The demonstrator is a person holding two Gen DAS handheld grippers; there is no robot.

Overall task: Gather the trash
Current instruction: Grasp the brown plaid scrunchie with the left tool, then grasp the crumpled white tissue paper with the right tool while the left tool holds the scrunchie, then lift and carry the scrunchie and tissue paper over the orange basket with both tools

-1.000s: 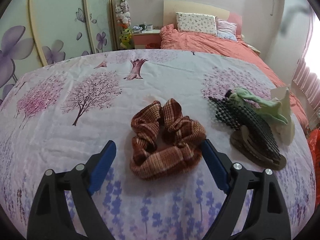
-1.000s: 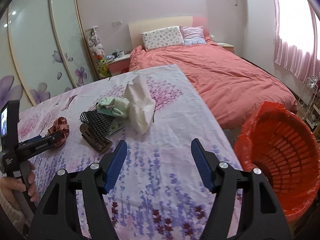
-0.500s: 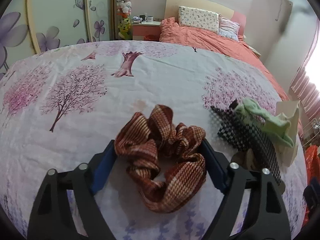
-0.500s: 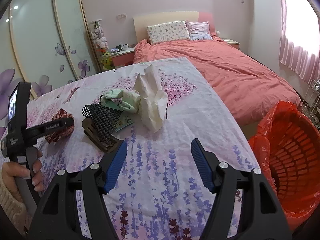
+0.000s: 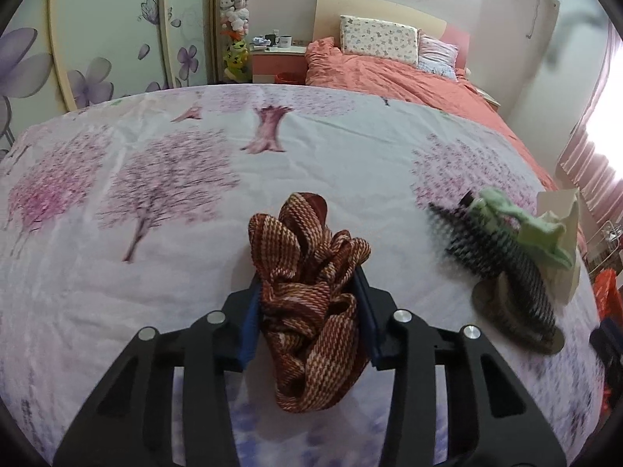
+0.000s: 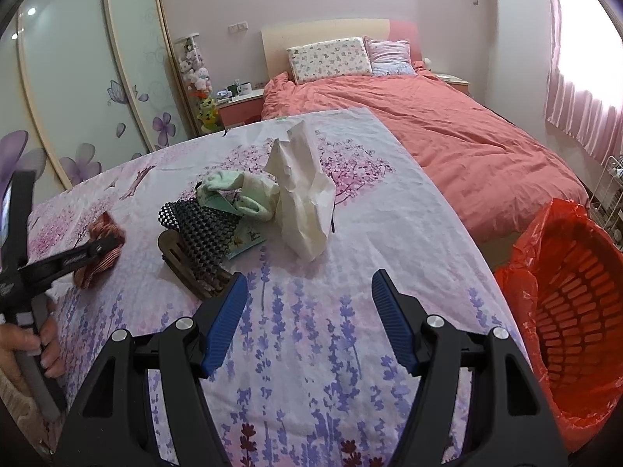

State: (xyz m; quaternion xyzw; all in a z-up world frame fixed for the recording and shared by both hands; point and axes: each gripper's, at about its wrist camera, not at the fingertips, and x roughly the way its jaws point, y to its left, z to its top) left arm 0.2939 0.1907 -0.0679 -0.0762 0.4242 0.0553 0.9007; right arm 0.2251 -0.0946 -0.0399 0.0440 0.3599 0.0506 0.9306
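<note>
My left gripper (image 5: 307,299) is shut on a brown plaid scrunchie (image 5: 311,292), which is squeezed between the blue pads above the flowered table cloth (image 5: 155,214). The scrunchie also shows in the right wrist view (image 6: 102,249), held by the left gripper (image 6: 103,247). My right gripper (image 6: 309,303) is open and empty over the cloth. Ahead of it lie a black mesh piece (image 6: 202,229) on a brown comb-like clip (image 6: 183,260), a green cloth (image 6: 237,190) and a crumpled cream paper bag (image 6: 303,198).
A red basket lined with a red bag (image 6: 564,311) stands on the floor at the table's right edge. A bed with a coral quilt (image 6: 447,136) lies beyond the table. Wardrobe doors (image 6: 78,78) are at left.
My left gripper closed on the scrunchie and lifted it a little; the scrunchie is now bunched upright. My right gripper moved slightly nearer the pile of items.
</note>
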